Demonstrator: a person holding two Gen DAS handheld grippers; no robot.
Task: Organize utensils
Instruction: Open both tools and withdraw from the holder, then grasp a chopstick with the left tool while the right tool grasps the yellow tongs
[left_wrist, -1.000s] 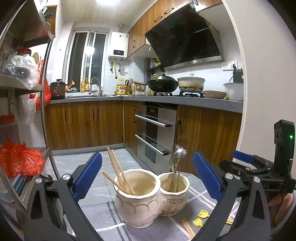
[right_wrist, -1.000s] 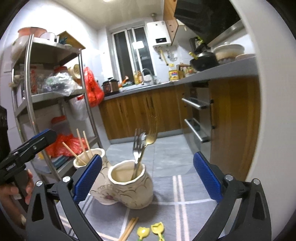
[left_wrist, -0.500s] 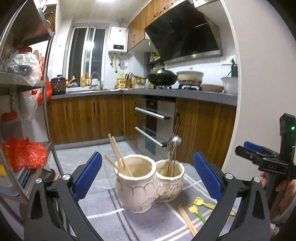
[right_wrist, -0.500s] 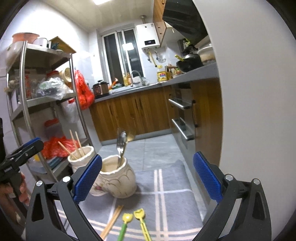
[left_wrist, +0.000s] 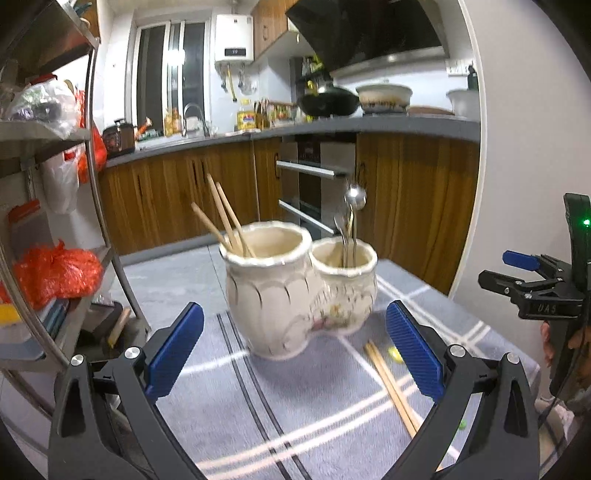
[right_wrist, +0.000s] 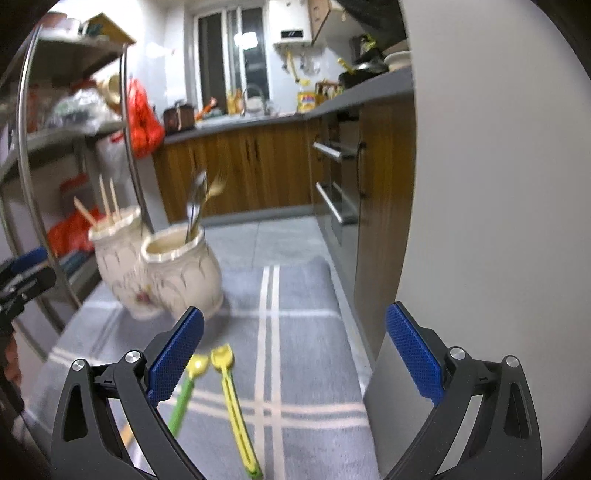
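Observation:
A cream double-pot utensil holder (left_wrist: 295, 284) stands on a grey striped cloth (left_wrist: 295, 413); it also shows in the right wrist view (right_wrist: 173, 269). Its left pot holds wooden chopsticks (left_wrist: 225, 218), its right pot metal cutlery (left_wrist: 349, 221). A loose pair of chopsticks (left_wrist: 391, 387) lies on the cloth right of the holder. Two plastic forks, one yellow (right_wrist: 232, 402) and one green-handled (right_wrist: 184, 395), lie before my right gripper. My left gripper (left_wrist: 293, 354) is open and empty in front of the holder. My right gripper (right_wrist: 293, 354) is open and empty above the cloth.
A metal shelf rack (left_wrist: 55, 221) with bags stands at the left. Wooden cabinets and an oven (left_wrist: 314, 184) run along the back. A white wall (right_wrist: 498, 184) rises close on the right of the cloth. The right gripper also shows at the left wrist view's right edge (left_wrist: 535, 284).
Both grippers have drawn back and tilted down, so more cloth shows. The right gripper has swung right; the holder now sits further left in its view and the plastic forks are closer.

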